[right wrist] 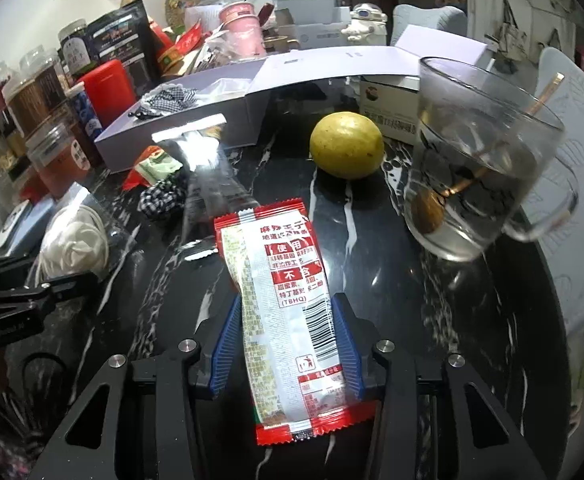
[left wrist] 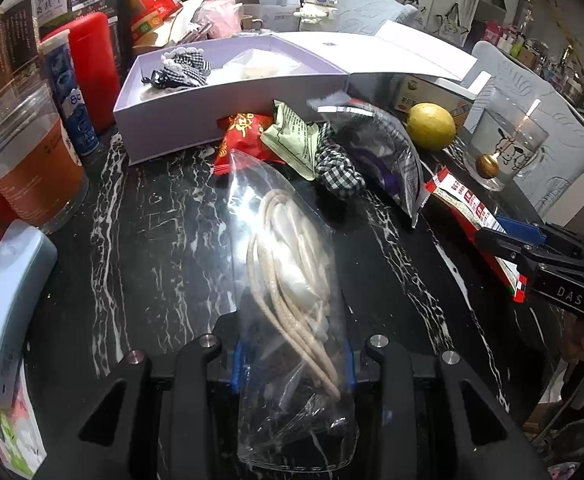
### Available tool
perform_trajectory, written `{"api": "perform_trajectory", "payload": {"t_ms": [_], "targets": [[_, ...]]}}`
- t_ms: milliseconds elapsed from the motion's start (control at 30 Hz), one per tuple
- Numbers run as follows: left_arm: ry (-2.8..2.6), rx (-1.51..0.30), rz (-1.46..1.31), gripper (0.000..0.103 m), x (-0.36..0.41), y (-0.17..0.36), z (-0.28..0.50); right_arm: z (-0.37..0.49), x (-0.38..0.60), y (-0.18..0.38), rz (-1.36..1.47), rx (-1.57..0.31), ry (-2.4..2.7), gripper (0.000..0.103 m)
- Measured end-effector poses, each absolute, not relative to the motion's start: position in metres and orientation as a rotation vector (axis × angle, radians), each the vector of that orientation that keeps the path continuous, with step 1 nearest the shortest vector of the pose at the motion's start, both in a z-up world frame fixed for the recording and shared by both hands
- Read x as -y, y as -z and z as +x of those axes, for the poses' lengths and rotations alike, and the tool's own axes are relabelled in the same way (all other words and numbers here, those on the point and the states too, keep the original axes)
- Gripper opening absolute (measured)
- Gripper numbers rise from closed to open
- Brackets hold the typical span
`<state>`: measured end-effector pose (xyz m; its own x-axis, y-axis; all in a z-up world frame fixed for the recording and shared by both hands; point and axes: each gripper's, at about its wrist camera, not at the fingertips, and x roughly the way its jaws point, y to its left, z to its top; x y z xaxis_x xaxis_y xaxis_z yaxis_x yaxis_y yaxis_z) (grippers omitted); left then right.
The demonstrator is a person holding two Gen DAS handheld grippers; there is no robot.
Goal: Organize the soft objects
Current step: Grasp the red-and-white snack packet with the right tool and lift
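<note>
My left gripper [left wrist: 293, 364] is shut on a clear plastic bag [left wrist: 288, 248] with a coil of beige cord inside; the bag sticks out forward over the black marble table [left wrist: 164, 240]. My right gripper [right wrist: 288, 340] has its blue pads pressed on both sides of a red and white snack packet [right wrist: 280, 280], whose left edge is crumpled. The left wrist view shows that gripper [left wrist: 503, 240] at the right with the packet [left wrist: 463, 200]. An open lavender box [left wrist: 228, 88] at the back holds a checked scrunchie [left wrist: 184, 68] and a clear bag. Another checked scrunchie [left wrist: 337, 168] lies on the table.
Red [left wrist: 244, 132] and green [left wrist: 292, 136] snack packs and a silver pouch [left wrist: 387, 152] lie before the box. A lemon [right wrist: 346, 145] and a glass mug of water with a spoon [right wrist: 483, 160] stand at the right. Jars [left wrist: 24, 152] and a red canister [left wrist: 92, 68] crowd the left.
</note>
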<state>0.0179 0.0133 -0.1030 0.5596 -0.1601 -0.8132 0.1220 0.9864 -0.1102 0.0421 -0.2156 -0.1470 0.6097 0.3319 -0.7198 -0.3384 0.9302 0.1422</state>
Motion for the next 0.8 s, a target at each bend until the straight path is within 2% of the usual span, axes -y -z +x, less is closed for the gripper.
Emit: {"api": "perform_trajectory", "payload": {"t_ms": [367, 800], "targets": [[0.186, -0.889, -0.047, 0.035, -0.018, 0.076, -0.012, 0.001, 0.214, 0.126, 0.055, -0.763, -0.424, 0.044], [0.168, -0.713, -0.018, 0.035, -0.024, 0.015, -0.039, -0.033, 0.202, 0.082, 0.053, -0.632, -0.509, 0.044]]}}
